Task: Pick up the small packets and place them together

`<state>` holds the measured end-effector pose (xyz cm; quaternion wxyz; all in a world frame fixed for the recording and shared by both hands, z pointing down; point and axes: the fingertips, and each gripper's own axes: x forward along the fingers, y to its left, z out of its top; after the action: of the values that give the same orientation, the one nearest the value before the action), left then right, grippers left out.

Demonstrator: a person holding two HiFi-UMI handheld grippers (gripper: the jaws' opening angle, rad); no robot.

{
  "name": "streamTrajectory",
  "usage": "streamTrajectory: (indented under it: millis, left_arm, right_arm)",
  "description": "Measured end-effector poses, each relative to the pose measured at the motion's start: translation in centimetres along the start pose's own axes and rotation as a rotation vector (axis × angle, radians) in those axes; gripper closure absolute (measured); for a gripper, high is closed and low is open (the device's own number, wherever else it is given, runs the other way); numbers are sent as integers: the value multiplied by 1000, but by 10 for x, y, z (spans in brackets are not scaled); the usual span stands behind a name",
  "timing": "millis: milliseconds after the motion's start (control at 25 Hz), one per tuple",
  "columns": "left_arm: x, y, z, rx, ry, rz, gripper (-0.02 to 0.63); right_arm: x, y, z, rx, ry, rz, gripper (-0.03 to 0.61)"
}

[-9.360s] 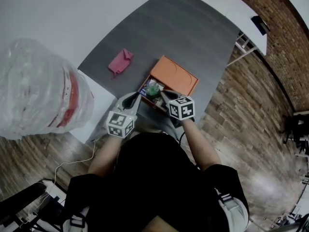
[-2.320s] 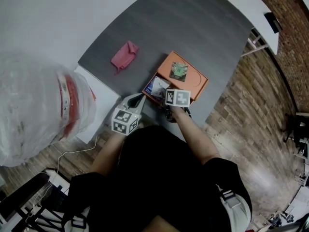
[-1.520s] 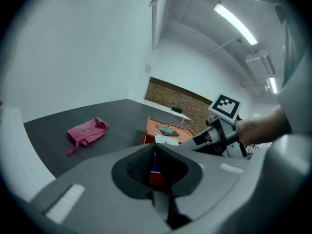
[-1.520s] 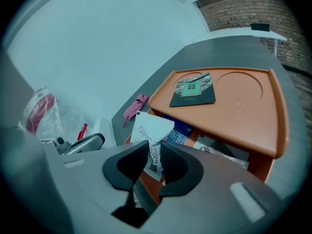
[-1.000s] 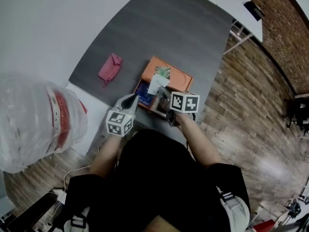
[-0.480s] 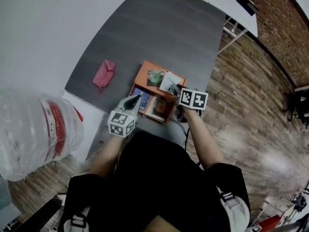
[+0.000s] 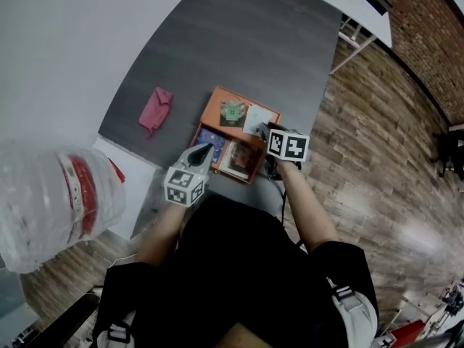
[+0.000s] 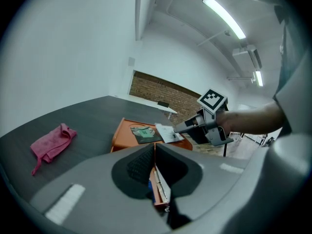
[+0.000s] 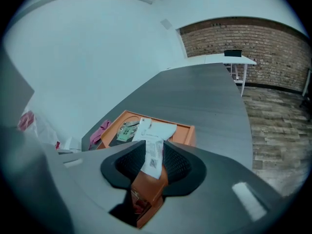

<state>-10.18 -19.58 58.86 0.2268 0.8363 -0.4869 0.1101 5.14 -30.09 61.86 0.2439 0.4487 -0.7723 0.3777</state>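
White packet (image 7: 255,119) beside green packet (image 7: 232,112) on the lid (image 8: 123,133)
Fingers of our right gripper (image 9: 154,150) have just been opening round the white packet; our left gripper (image 8: 154,156) has its fingers together.

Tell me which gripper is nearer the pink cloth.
Left. The left gripper sits at the orange box's near corner, on the pink cloth's side. The right gripper, jaws just opening around a white packet, is across the box, farther away.

Evenly lit from ceiling strip lights (image 8: 223,16), with slight glare and faint shadows. Heavily fisheye-bent and dark-cornered in both gripper views, softly blurred up close, sharper from the head
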Motion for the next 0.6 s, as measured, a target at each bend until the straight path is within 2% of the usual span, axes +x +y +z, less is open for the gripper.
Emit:
streamTrajectory:
  millis: [120,400,600]
  left_arm:
    - [-1,0,0,1,-2,2,606]
    - [-2,2,3,8,-13,3,606]
    - [-2,1,11,32,-25,-6,606]
  right_arm:
    - [1,0,0,-20,-3,-6,414]
    - [-5,6,8,-32,-47,3,416]
    - [-20,14,26,-40,-170,30,439]
